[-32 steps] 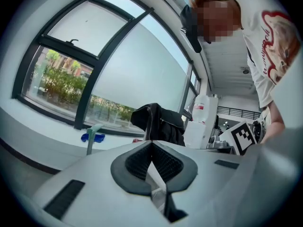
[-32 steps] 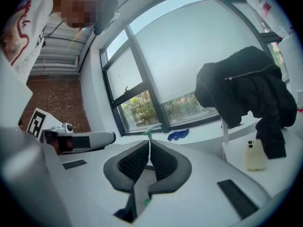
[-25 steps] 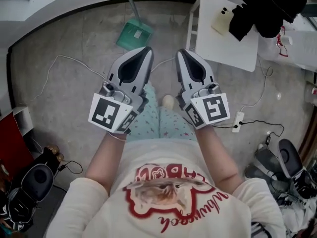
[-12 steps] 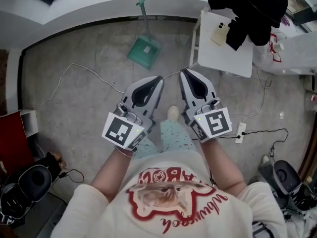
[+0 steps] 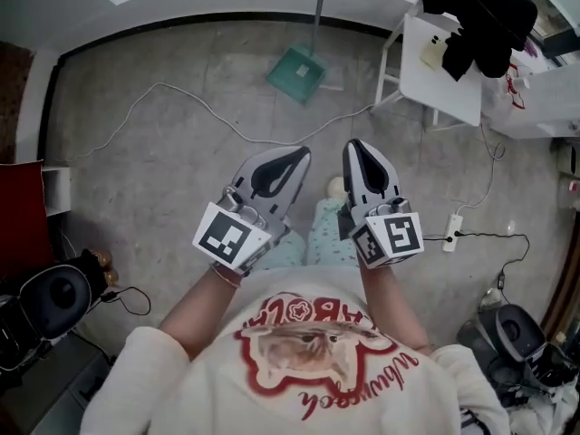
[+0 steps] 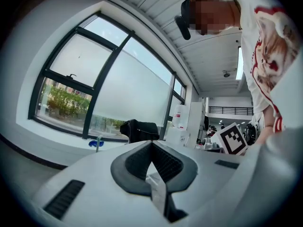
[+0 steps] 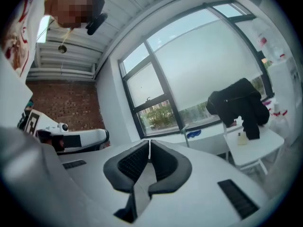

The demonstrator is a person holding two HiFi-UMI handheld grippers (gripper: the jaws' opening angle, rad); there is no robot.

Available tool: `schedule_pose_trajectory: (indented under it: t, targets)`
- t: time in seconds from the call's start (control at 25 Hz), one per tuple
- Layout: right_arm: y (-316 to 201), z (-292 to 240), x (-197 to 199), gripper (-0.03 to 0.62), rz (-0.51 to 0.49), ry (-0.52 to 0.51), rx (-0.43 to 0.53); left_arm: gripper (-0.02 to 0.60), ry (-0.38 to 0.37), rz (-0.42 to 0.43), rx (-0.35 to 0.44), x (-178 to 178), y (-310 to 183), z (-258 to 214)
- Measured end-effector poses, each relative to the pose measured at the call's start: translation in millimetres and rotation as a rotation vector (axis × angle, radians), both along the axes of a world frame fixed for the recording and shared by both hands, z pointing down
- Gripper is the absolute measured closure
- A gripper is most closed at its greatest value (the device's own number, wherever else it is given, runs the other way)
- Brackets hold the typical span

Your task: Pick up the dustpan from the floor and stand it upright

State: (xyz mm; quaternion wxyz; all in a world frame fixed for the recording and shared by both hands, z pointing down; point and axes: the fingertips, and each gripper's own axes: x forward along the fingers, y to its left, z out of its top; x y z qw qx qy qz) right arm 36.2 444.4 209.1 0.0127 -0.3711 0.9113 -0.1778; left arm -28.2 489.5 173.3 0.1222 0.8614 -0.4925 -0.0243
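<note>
We held both tongs out in front of us, side by side. Left tongs (image 5: pixel 288 159): jaws pressed together, nothing between. Right tongs (image 5: pixel 358 149): same, squeezed tight, nothing inside. Green dustpan (image 5: pixel 297 72) sat on floor (image 5: pixel 163 179) well ahead of both tongs, about in line with left tips, near wall. Its long handle (image 5: pixel 318 12) pointed away from us. Neither tongs touched it. White cable (image 5: pixel 181 98) lay on floor between dustpan and tongs.
</note>
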Motion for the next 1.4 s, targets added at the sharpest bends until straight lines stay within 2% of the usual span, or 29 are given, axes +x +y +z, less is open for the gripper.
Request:
schedule_pose_trajectory:
  t: [0.08,0.24,0.56,1.4]
  targets:
    - [30.3,-5.1,-12.7,0.563,-0.019,-0.024,-0.042,0.578,0.016,0.007,-0.021,-8.1,26.1,-2.7]
    - [65.2,-38.6,-16.4,0.563,-0.110,0.024,0.048,0.578,0.046,0.042,0.032,-0.6,54.3,-30.4]
    - [67.9,-93.0,7.0,0.563,-0.134,0.058,0.155,0.578,0.040,0.003,0.124,18.0,55.5,-78.8]
    - [101.4,-106.1,-8.7,0.565,-0.173,0.052,0.206,0.578,0.008,0.009,0.151,9.8,93.7,-87.8]
